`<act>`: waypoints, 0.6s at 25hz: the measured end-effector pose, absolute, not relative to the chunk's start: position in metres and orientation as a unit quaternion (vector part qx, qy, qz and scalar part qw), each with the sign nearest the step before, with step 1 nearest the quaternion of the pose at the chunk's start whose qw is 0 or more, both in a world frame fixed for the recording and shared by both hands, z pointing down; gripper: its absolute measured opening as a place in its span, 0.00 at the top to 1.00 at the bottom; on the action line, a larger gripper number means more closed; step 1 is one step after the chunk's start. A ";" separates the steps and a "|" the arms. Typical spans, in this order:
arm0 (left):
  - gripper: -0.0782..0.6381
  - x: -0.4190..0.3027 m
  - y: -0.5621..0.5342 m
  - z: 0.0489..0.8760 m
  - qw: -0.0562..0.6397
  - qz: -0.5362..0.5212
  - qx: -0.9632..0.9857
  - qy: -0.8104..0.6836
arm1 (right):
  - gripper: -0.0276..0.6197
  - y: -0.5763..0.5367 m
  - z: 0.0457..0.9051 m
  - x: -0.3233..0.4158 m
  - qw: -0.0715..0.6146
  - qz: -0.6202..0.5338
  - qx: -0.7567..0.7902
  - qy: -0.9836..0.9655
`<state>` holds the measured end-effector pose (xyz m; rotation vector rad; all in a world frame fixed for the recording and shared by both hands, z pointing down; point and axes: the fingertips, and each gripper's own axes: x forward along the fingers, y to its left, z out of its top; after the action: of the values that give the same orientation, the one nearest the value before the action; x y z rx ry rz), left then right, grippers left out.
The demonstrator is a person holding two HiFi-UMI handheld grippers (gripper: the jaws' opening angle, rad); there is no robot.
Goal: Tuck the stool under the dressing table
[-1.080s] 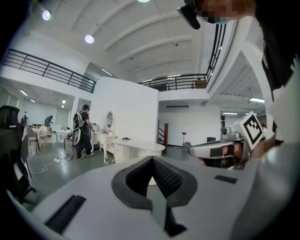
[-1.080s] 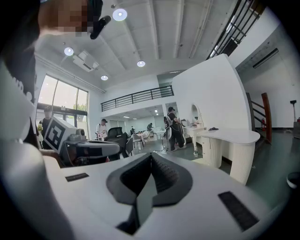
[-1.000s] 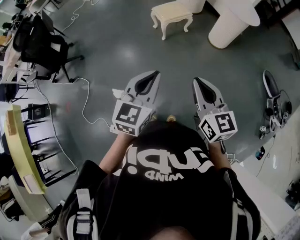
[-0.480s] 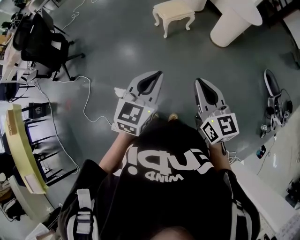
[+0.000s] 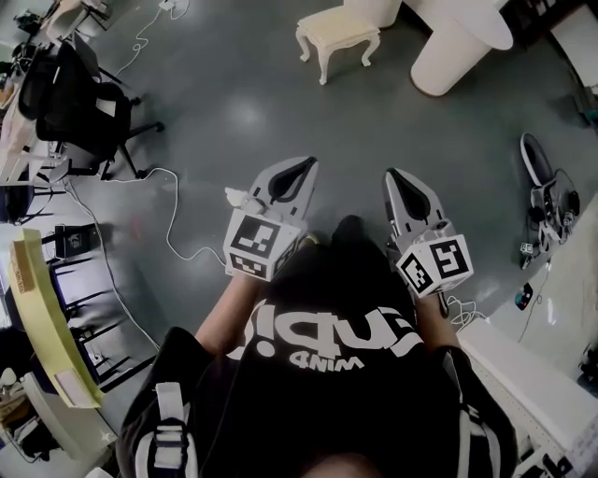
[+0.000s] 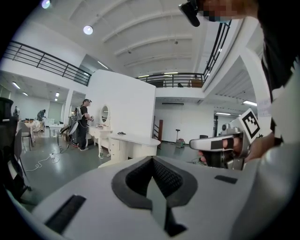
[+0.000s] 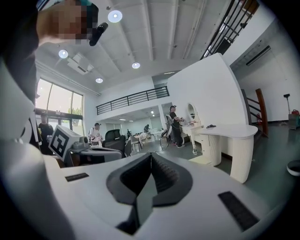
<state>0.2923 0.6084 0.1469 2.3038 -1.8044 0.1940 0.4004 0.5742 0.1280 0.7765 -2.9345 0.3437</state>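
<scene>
A cream stool [image 5: 337, 28] with curved legs stands on the grey floor at the top of the head view. To its right is the white dressing table [image 5: 463, 39], and the stool is clear of it. My left gripper [image 5: 306, 165] and right gripper [image 5: 393, 175] are held side by side in front of the person, well short of the stool. Both are shut with nothing between the jaws. The left gripper view looks over its shut jaws [image 6: 152, 160] to the dressing table [image 6: 134, 140] and the right gripper [image 6: 220, 143]. The right gripper view shows the dressing table [image 7: 230, 134].
A black office chair [image 5: 82, 93] and a loose cable [image 5: 173, 210] are on the floor at the left. A pale table edge [image 5: 39, 308] runs along the lower left. Gear lies on the floor at the right [image 5: 547, 201]. A person [image 6: 84, 124] stands at a far vanity.
Both grippers sit slightly lower in the head view, still shut and empty. A dark shoe now shows between them where a light one showed before. The stool has not moved.
</scene>
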 end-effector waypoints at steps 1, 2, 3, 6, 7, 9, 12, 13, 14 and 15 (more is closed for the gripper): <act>0.88 0.291 0.608 0.147 0.104 0.065 0.782 -0.611 | 0.92 0.575 0.129 0.400 0.044 0.113 0.256 -0.959; 0.88 0.289 0.607 0.148 0.105 0.065 0.783 -0.610 | 0.92 0.574 0.130 0.400 0.045 0.113 0.257 -0.959; 0.88 0.288 0.605 0.150 0.106 0.065 0.783 -0.609 | 0.92 0.573 0.130 0.399 0.046 0.113 0.259 -0.958; 0.88 0.286 0.597 0.155 0.109 0.066 0.788 -0.603 | 0.92 0.565 0.134 0.399 0.048 0.111 0.267 -0.956; 0.88 0.285 0.594 0.156 0.109 0.066 0.790 -0.600 | 0.92 0.561 0.136 0.398 0.048 0.111 0.270 -0.955; 0.88 0.282 0.587 0.158 0.107 0.067 0.792 -0.597 | 0.92 0.552 0.139 0.395 0.047 0.110 0.274 -0.954; 0.88 0.278 0.574 0.156 0.103 0.067 0.793 -0.596 | 0.92 0.537 0.139 0.392 0.044 0.111 0.275 -0.954; 0.88 0.279 0.569 0.156 0.104 0.068 0.794 -0.595 | 0.92 0.532 0.139 0.391 0.043 0.110 0.275 -0.954; 0.88 0.278 0.564 0.156 0.104 0.069 0.795 -0.594 | 0.92 0.527 0.139 0.390 0.043 0.110 0.275 -0.954; 0.88 0.278 0.560 0.156 0.105 0.069 0.796 -0.592 | 0.92 0.521 0.139 0.388 0.043 0.110 0.276 -0.954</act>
<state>0.2775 0.5596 0.1558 2.3463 -1.7464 0.2036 0.3882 0.5215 0.1388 0.8448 -2.9170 0.3368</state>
